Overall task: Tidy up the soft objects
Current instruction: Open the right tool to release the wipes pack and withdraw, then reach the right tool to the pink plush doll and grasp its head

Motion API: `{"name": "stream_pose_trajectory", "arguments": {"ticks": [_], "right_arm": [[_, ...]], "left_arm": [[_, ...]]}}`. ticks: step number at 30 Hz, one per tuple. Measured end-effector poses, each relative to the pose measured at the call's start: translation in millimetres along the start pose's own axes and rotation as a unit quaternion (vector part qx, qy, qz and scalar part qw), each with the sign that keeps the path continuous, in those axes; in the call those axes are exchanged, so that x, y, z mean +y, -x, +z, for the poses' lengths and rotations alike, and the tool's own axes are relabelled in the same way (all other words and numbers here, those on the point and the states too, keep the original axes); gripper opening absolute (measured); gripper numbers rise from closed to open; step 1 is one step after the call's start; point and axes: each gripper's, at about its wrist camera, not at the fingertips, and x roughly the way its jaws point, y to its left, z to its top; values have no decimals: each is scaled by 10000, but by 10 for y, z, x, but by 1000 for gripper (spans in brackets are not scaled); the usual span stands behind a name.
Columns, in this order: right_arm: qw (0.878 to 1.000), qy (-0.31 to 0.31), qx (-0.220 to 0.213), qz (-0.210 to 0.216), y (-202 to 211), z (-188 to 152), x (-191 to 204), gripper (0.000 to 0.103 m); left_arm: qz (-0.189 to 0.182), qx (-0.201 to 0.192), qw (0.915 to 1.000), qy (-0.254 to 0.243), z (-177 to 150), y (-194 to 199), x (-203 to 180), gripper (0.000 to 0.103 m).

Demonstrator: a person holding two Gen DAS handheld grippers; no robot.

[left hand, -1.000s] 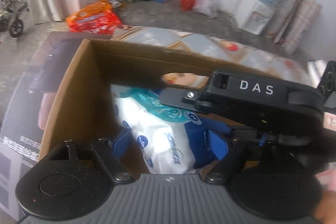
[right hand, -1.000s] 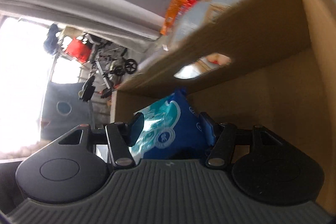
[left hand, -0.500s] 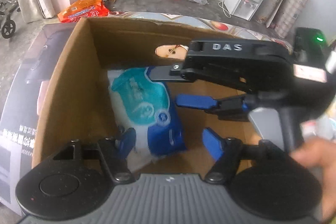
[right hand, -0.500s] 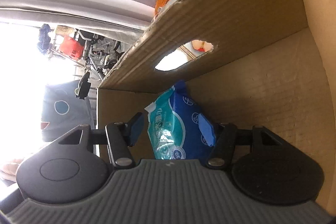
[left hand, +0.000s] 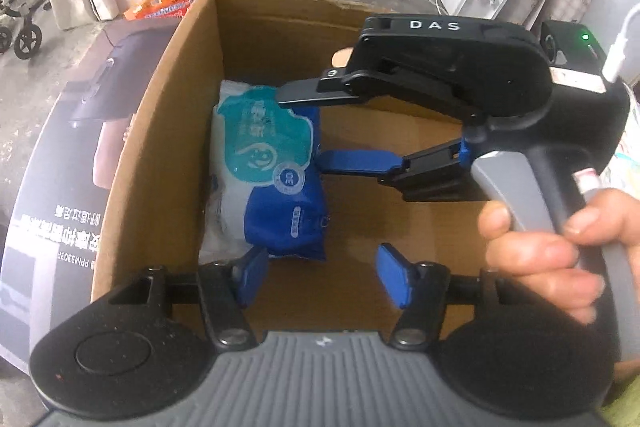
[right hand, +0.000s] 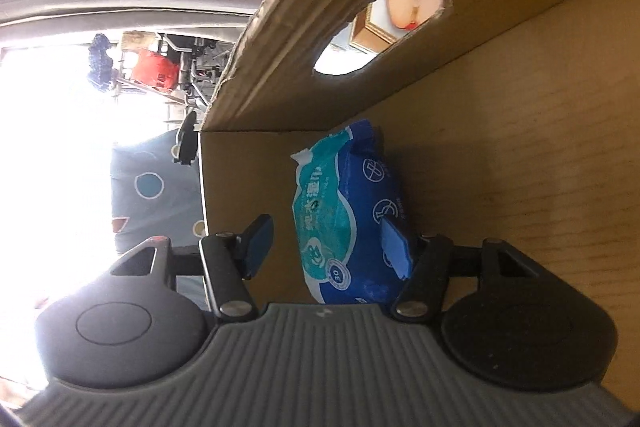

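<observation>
Resting in corrugated cardboard box (left hand: 160,163): glossy, seemingly pillowy pack (left hand: 272,179).

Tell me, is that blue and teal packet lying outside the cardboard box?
No. The blue and teal packet lies inside the cardboard box, against its side wall.

Glossy plastic tissue pack (left hand: 272,167), matt cardboard box (left hand: 160,163)
</observation>
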Motion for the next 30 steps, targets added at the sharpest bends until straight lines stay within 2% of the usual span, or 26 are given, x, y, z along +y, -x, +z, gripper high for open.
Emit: {"name": "stream_pose_trajectory", "arguments": {"ticks": [1,3,7,10,14,17,20,24,26,27,30], "right_arm": [[10000,25,-38,49,6,-11,21,60],[9997,115,-155,143,58,4,37,60],[9965,614,-536,166,338,-114,240,63],[9926,880,-720,430,647,-206,367,63],[9842,1164,-943,939,1262,-456,373,63],[9799,1142,-955,1327,1942,-657,123,64],[9762,1193,-1069,1461,2577,-919,-253,66],[9680,1503,-1483,1359,3375,-1317,-671,75],[9633,1667,-1681,1269,3749,-1490,-874,86],[9611,1680,-1834,1200,3946,-1577,-1000,88],[9544,1624,-2324,938,4427,-1777,-1376,91]], "left_arm": [[32,-51,10000,3,-2,17,-11,66],[77,-175,9998,19,-15,73,-27,78],[67,-512,9987,43,-83,263,-138,84],[-29,-756,9971,47,-160,448,-271,86],[-168,-1067,9941,-73,-303,741,-491,90],[-323,-1416,9891,-259,-515,951,-717,93],[-529,-1712,9825,-512,-781,1135,-1019,95],[-756,-2096,9703,-939,-1156,1273,-1446,101],[-927,-2264,9644,-999,-1344,1286,-1643,103],[-1069,-2303,9620,-1004,-1446,1260,-1759,103],[-1503,-2093,9602,-1081,-1666,1088,-2095,103]]}}
